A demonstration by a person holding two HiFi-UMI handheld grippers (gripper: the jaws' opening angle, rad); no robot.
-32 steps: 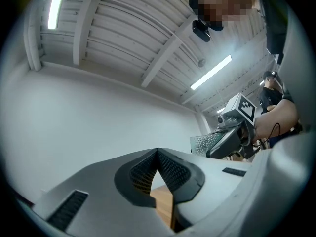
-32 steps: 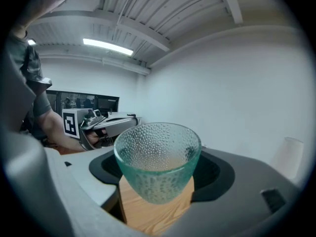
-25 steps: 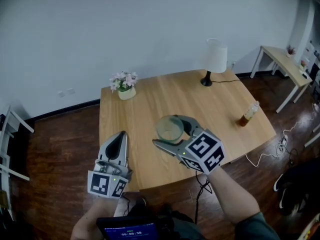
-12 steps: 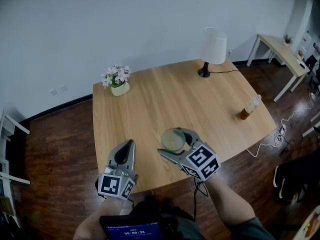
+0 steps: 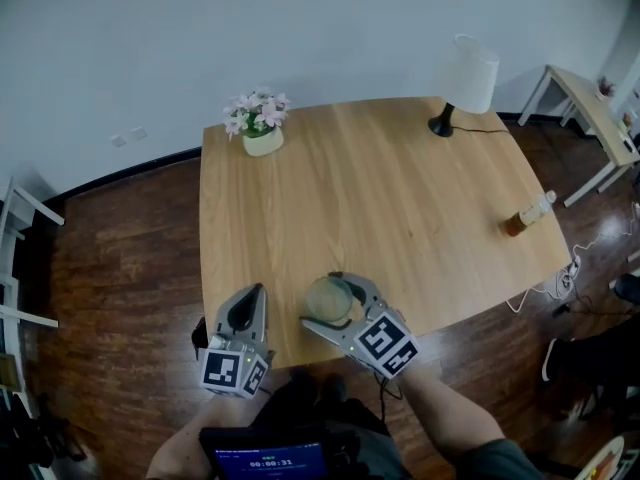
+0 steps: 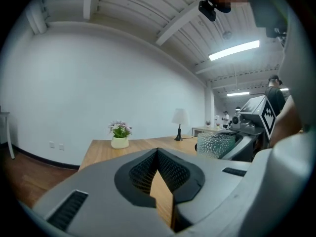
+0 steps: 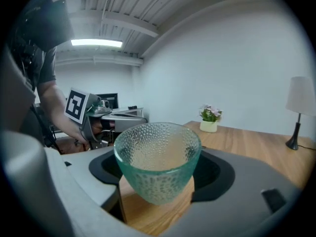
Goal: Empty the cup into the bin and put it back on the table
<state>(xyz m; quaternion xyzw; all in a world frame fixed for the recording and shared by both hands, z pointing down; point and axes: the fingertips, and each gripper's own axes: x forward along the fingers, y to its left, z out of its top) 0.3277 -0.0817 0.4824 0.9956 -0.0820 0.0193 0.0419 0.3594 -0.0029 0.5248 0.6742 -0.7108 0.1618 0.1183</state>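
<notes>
A dimpled teal glass cup (image 7: 157, 162) stands upright between the jaws of my right gripper (image 7: 157, 184), which is shut on its sides. It looks empty. In the head view the cup (image 5: 327, 299) and right gripper (image 5: 333, 303) hang over the near edge of the wooden table (image 5: 380, 188). My left gripper (image 5: 250, 298) is just left of it at the table's front edge, shut and holding nothing. From the left gripper view (image 6: 157, 152) the cup (image 6: 215, 145) shows at the right.
A flower pot (image 5: 262, 130) sits at the table's far left, a white lamp (image 5: 470, 76) at the far right, a bottle (image 5: 528, 213) near the right edge. A side table (image 5: 590, 118) stands further right. Dark wood floor surrounds the table.
The right gripper has carried the cup from over the middle of the table back to its near edge. The left gripper stays shut by the front left edge.
</notes>
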